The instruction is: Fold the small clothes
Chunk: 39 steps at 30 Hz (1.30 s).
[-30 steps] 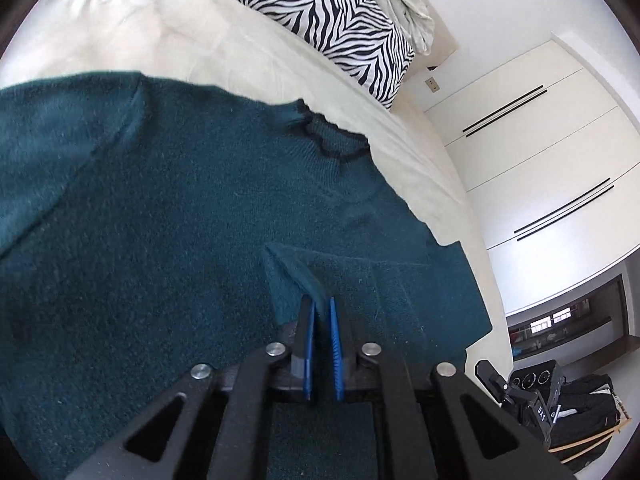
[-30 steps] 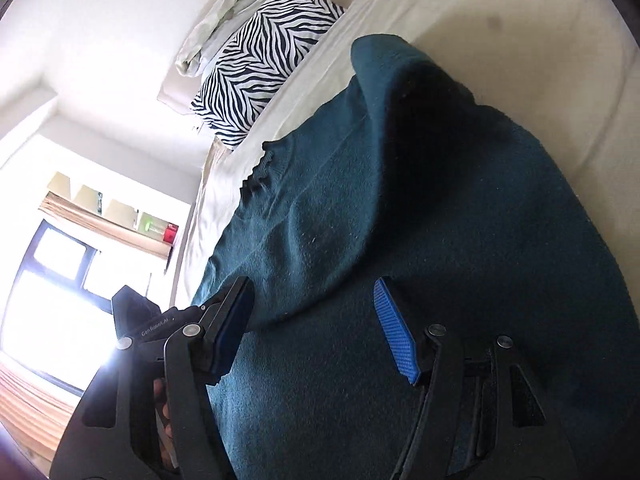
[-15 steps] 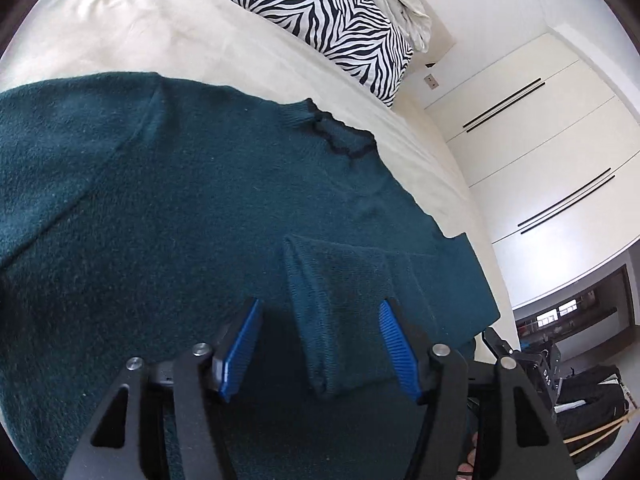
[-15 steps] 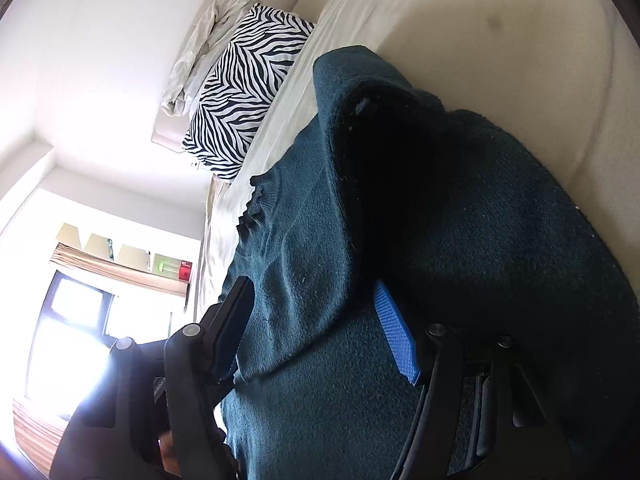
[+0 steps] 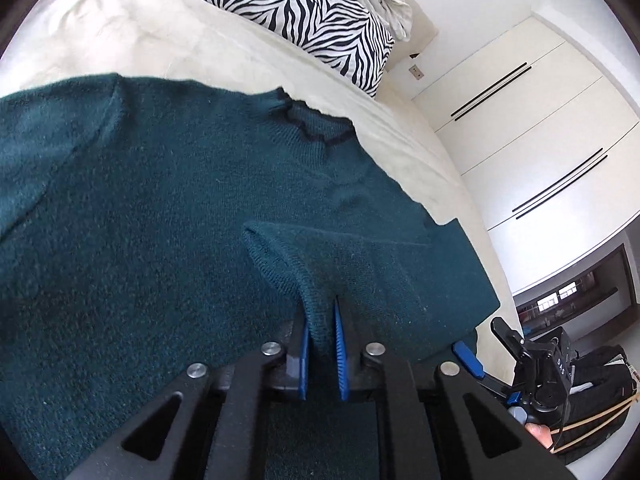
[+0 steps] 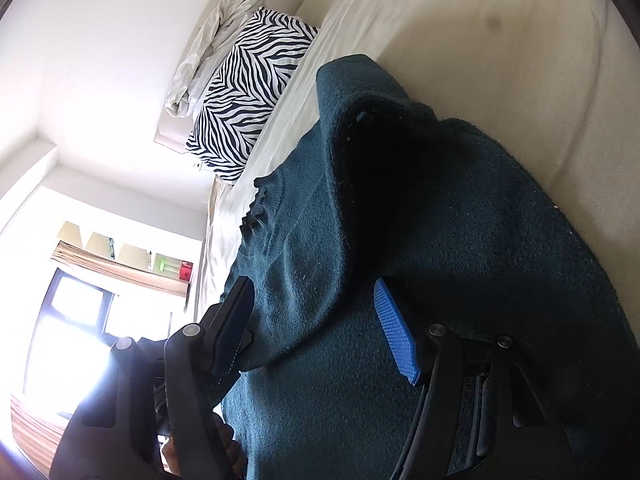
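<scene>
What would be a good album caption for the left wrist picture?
Left gripper pinches a folded sleeve of a dark green sweater spread on a cream bed, zebra pillow behind.

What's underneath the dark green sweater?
The dark teal-green knitted sweater lies on a cream bed sheet, which shows around its edges. The folded-over sleeve, pinched by the left claw, rests on the sweater's body. Anything beneath the fabric is hidden.

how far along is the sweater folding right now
Early. One sleeve already lies folded across the green sweater. In hand: the left gripper is shut on that sleeve's cuff; the right gripper is open over the fabric. Left: the other side and the body folds.
</scene>
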Each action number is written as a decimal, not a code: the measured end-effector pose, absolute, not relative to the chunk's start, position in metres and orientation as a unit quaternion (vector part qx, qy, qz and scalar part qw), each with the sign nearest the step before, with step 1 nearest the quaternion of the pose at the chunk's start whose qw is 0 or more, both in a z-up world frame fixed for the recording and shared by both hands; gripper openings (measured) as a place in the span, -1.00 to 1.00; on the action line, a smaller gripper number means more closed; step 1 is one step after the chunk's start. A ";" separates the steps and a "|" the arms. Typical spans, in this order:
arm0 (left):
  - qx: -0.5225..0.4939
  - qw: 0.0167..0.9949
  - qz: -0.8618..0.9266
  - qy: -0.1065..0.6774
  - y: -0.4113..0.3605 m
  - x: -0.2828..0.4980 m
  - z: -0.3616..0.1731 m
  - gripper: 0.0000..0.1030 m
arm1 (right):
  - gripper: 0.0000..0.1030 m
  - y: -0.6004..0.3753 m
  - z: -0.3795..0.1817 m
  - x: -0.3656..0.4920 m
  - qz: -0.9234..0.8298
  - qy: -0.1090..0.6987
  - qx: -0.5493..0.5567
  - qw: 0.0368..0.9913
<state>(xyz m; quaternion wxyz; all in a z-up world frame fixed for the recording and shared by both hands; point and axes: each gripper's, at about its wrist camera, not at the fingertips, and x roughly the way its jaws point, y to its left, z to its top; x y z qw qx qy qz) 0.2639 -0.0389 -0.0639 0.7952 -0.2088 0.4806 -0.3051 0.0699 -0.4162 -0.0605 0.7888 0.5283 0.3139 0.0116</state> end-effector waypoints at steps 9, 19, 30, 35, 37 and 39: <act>-0.193 0.841 -0.273 0.426 -0.017 0.272 -0.043 -0.87 | 0.34 -0.436 -0.055 0.125 0.007 0.307 0.536 0.787; -0.197 0.817 -0.268 0.471 -0.025 0.281 -0.065 -0.40 | 0.34 -0.470 -0.057 0.130 -0.020 0.278 0.532 0.799; -0.167 0.833 -0.247 0.466 -0.030 0.276 -0.067 -0.89 | 0.34 -0.460 -0.055 0.129 -0.016 0.286 0.506 0.814; -0.169 0.850 -0.213 0.450 -0.017 0.281 -0.062 0.08 | 0.34 -0.457 -0.056 0.128 -0.014 0.289 0.494 0.820; -0.155 0.844 -0.221 0.462 -0.024 0.282 -0.068 0.08 | 0.34 -0.456 -0.056 0.127 -0.015 0.290 0.490 0.822; -0.139 0.847 -0.222 0.463 -0.031 0.281 -0.069 -0.01 | 0.34 -0.455 -0.057 0.127 -0.016 0.290 0.490 0.822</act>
